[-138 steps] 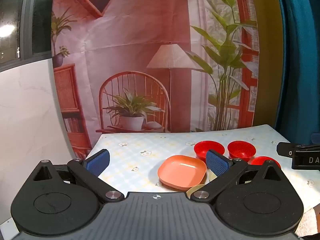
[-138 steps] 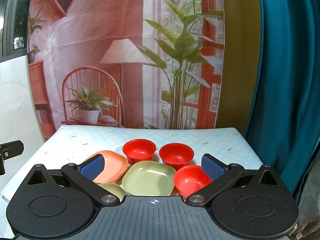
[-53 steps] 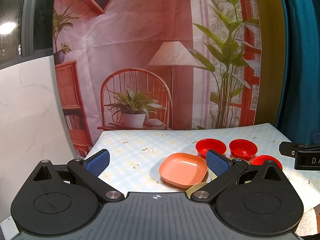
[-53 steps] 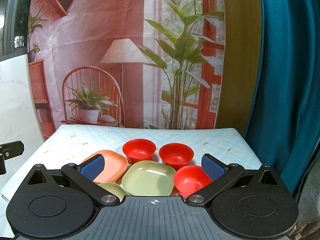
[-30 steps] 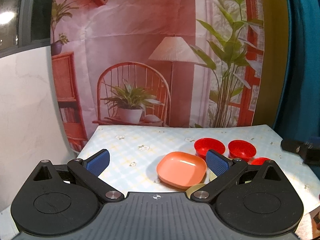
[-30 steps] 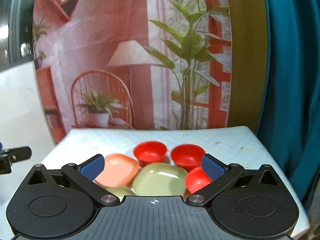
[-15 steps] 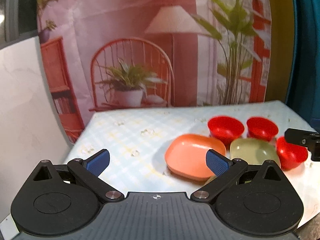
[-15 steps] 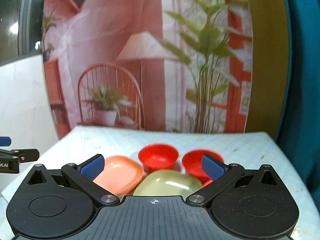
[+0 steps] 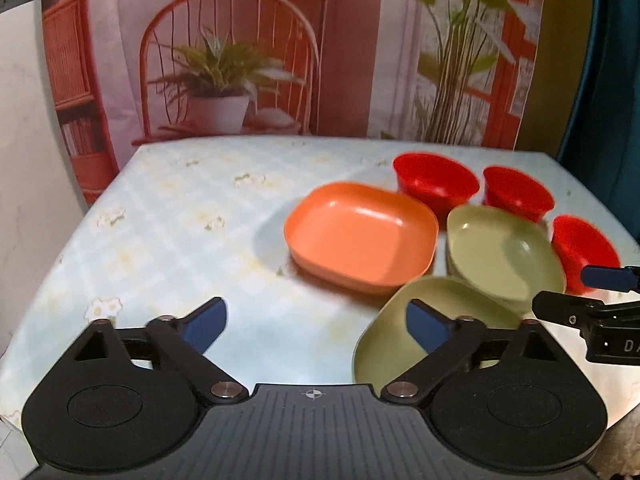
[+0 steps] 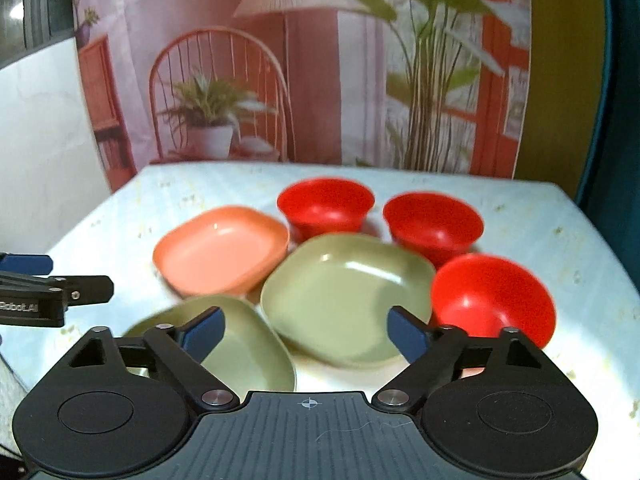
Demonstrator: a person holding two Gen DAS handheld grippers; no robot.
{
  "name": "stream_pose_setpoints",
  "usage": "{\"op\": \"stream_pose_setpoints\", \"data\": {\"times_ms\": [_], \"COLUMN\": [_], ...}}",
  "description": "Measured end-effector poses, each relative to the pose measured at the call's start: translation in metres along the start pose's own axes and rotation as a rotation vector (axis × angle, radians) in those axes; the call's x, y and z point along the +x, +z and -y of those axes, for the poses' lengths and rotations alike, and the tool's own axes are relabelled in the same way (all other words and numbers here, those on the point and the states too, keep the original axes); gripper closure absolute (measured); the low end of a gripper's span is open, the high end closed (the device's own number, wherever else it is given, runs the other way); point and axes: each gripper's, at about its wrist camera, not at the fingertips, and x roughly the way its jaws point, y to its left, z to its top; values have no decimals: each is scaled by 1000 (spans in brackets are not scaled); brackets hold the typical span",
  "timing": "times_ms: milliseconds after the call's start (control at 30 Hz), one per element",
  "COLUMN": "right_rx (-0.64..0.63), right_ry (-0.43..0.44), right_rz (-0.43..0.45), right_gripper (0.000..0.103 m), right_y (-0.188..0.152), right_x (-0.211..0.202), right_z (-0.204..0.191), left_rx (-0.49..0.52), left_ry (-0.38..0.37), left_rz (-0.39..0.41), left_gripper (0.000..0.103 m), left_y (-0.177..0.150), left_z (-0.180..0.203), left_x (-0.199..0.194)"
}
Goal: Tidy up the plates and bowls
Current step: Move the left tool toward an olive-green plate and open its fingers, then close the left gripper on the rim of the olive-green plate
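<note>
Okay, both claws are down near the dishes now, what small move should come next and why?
Probably ease the left claw forward over the near green plate, whose rim sits by its right finger. Both claws have just been closing slightly, yet nothing is between them, and the orange plate, other green plate and red bowls lie unstacked.

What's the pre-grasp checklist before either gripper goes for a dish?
1. Left gripper empty: ok. Jaws have just been closing a little but stand apart, nothing between them.
2. Right gripper empty: ok. Jaws have likewise just been closing, nothing clamped.
3. All dishes upright on the table: ok. Three red bowls, orange plate, two green plates.
4. Nothing stacked yet: ok. Each dish sits on its own.
5. Gaps between dishes for a finger: cannot tell. The cluster is tight and the frames are blurred.
6. Grippers apart from each other: ok. Each shows at the edge of the other's view.
</note>
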Motion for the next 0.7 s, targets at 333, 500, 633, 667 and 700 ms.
{"op": "stream_pose_setpoints", "data": {"times_ms": [333, 500, 633, 667, 700], "right_rx": [45, 38, 27, 27, 28], "right_ry": [44, 68, 86, 88, 89], "right_rz": [-97, -128, -136, -135, -136], "right_gripper": [33, 45, 51, 52, 53], "right_y": [-17, -22, -24, -24, -24], "right_x": [16, 18, 18, 18, 18], "right_z": [7, 6, 3, 3, 3], "left_rx": [-53, -83, -111, -118, -126], "left_ry": [-47, -89, -111, -111, -117], "left_rz": [-118, -123, -125, -126, -126], "left_gripper": [41, 52, 68, 70, 71], "left_y": [-21, -25, -27, -27, -27], "left_z": [-4, -7, -10, -10, -11], "left_x": [24, 22, 24, 25, 26]}}
